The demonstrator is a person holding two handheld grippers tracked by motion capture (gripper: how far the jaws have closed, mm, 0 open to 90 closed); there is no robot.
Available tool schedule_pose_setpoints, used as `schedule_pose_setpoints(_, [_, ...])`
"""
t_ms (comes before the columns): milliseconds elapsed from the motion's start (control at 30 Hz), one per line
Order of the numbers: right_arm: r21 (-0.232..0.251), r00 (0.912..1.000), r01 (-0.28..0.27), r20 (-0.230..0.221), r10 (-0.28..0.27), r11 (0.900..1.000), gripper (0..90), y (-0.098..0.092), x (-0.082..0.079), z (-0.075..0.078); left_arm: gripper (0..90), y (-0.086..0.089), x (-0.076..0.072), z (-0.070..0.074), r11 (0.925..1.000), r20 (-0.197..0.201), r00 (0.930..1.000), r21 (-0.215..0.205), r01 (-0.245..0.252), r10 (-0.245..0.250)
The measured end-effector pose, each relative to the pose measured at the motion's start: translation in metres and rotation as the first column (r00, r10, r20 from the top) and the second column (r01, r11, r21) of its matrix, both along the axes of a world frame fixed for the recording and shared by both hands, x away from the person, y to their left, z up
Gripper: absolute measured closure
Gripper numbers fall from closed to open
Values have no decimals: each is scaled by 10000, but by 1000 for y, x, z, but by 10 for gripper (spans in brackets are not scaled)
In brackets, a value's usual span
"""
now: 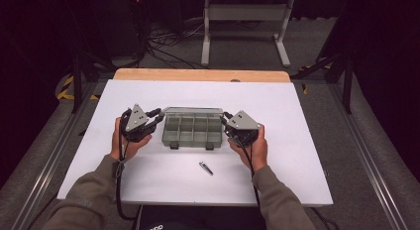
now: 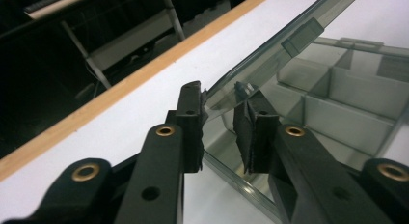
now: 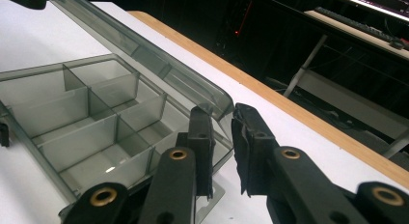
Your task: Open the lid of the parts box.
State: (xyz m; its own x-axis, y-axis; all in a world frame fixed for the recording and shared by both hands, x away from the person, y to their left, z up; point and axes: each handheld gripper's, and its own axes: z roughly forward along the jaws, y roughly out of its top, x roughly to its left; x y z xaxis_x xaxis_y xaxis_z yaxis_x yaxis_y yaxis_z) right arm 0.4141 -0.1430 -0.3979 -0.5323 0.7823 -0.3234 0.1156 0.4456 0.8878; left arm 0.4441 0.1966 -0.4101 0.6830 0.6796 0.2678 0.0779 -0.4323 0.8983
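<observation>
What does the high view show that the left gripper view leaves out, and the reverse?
High view: the right gripper at the box's right end, both of the person's hands, and a small metal piece lying on the table in front of the box. Left gripper view: a close look at the raised clear lid, one corner of it between the jaws with a gap visible. Both: the left gripper, the grey compartment box and the table's wooden edge.
</observation>
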Motion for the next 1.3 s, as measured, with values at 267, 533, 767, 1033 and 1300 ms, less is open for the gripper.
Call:
schedule_pose_setpoints(267, [-7, 10000, 6, -69, -6, 10000, 780, 1, 8, 11, 775, 0, 9, 7, 10000, 18, 10000, 13, -5, 5])
schedule_pose_setpoints(533, [154, 9992, -59, -391, 65, 9999, 760, -1, 18, 20, 769, -1, 19, 13, 9996, -88, 9999, 267, 72, -69])
schedule_pose_setpoints(767, [310, 9982, -116, -589, 134, 9995, 760, -3, 29, 26, 762, -2, 30, 15, 9999, -359, 9993, 86, 60, -57])
schedule_pose_setpoints(1033, [635, 9972, -129, -728, 176, 9979, 763, -8, 42, 26, 769, -3, 45, 9, 9999, -696, 9976, -151, -28, 17])
schedule_pose_setpoints(1300, [864, 9950, 96, -1001, -9, 9962, 763, -10, 55, 25, 778, -5, 58, 5, 9997, -945, 9955, -227, -120, 98])
